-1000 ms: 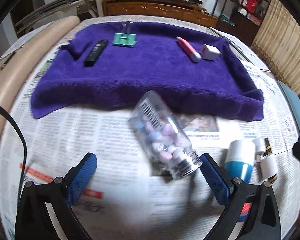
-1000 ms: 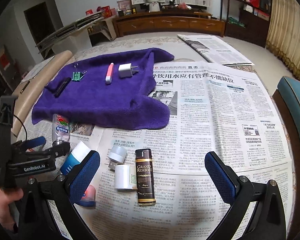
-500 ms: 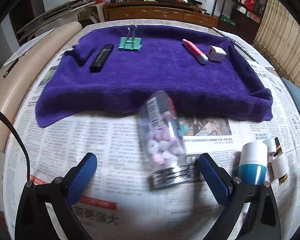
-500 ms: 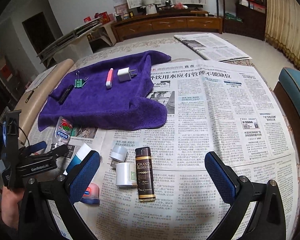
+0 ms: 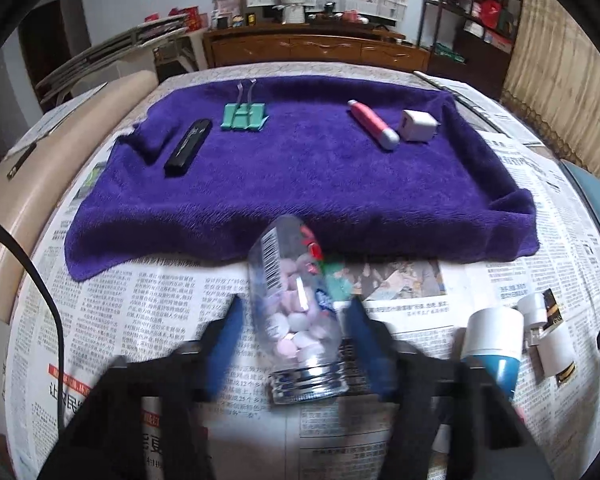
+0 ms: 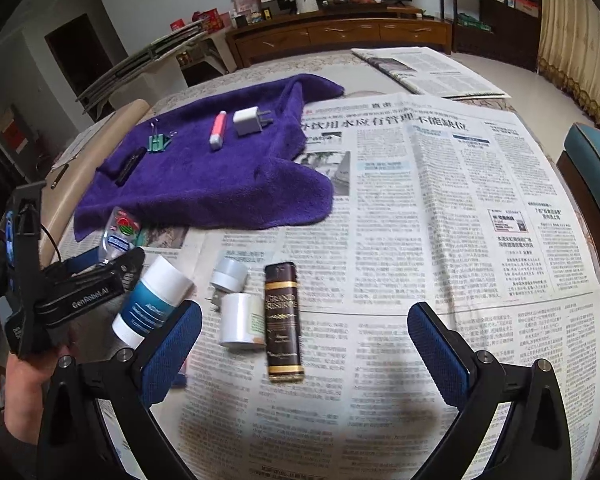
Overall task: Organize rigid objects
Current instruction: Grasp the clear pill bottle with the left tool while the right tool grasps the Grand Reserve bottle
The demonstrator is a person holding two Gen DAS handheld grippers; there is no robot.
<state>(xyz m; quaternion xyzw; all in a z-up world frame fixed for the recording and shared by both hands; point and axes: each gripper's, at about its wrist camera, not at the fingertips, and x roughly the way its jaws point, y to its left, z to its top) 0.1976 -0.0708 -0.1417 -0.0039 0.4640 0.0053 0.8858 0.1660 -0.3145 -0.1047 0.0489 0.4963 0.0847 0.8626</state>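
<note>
A clear bottle point(image 5: 296, 316) of pink and white candies lies on the newspaper just before the purple towel point(image 5: 300, 184). My left gripper point(image 5: 296, 320) has its blue fingers close on either side of the bottle, blurred by motion; it also shows in the right wrist view point(image 6: 112, 260). On the towel lie a black stick point(image 5: 188, 147), a green binder clip point(image 5: 244, 116), a pink pen-like tube point(image 5: 374, 130) and a white charger point(image 5: 418, 125). My right gripper point(image 6: 304, 344) is open and empty above a dark "Grand Reserve" lighter point(image 6: 283, 322).
A blue-and-white tube point(image 6: 152, 304), a small white cap point(image 6: 229, 274) and a white cylinder point(image 6: 239, 320) lie beside the lighter. A folded newspaper point(image 6: 428, 72) lies at the far right. A beige bolster point(image 5: 28, 200) runs along the left; a blue chair point(image 6: 596, 168) stands at the right.
My left gripper's fingers have closed in from wide open to either side of the candy bottle, which has turned straighter. The right gripper has drifted slightly and stays open.
</note>
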